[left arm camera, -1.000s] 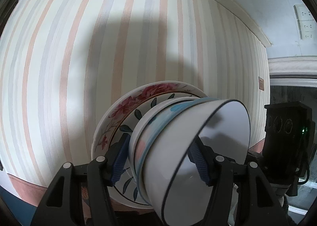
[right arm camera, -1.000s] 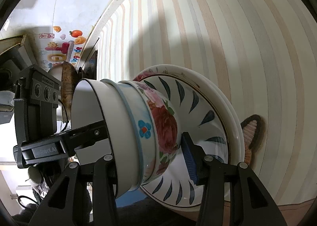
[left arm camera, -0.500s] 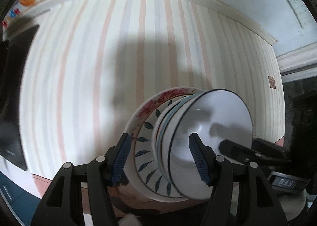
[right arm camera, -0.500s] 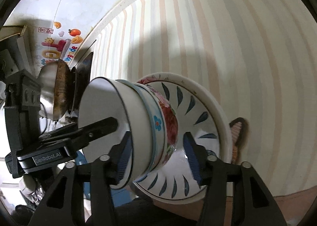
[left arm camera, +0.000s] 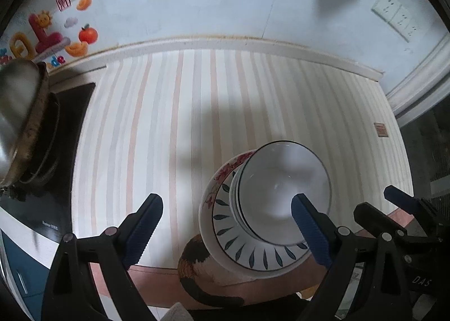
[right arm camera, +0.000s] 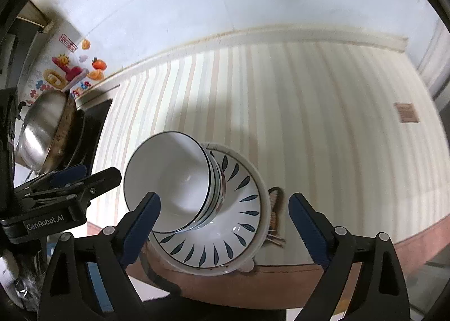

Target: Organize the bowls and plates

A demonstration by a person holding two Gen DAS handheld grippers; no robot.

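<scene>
A stack of nested bowls, a white bowl with a dark rim point(left arm camera: 284, 194) point(right arm camera: 168, 186) on top, sits on stacked plates, the upper one with blue leaf marks point(left arm camera: 253, 256) point(right arm camera: 225, 239), near the front edge of the striped counter. My left gripper point(left arm camera: 227, 225) is open and empty; the stack lies behind its right finger. It also shows at the left in the right wrist view point(right arm camera: 67, 183). My right gripper point(right arm camera: 225, 225) is open and empty, with the stack between and beyond its fingers. It shows at the right in the left wrist view point(left arm camera: 393, 208).
A steel wok point(left arm camera: 17, 121) point(right arm camera: 45, 135) sits on a black cooktop point(left arm camera: 64, 129) at the left. A brown round mat point(left arm camera: 197, 267) point(right arm camera: 274, 214) lies partly under the plates. The striped counter point(left arm camera: 174, 129) runs back to a white tiled wall with stickers.
Both grippers have opened wide, let go of the stack and pulled back. The stack now rests on the counter and looks farther away.
</scene>
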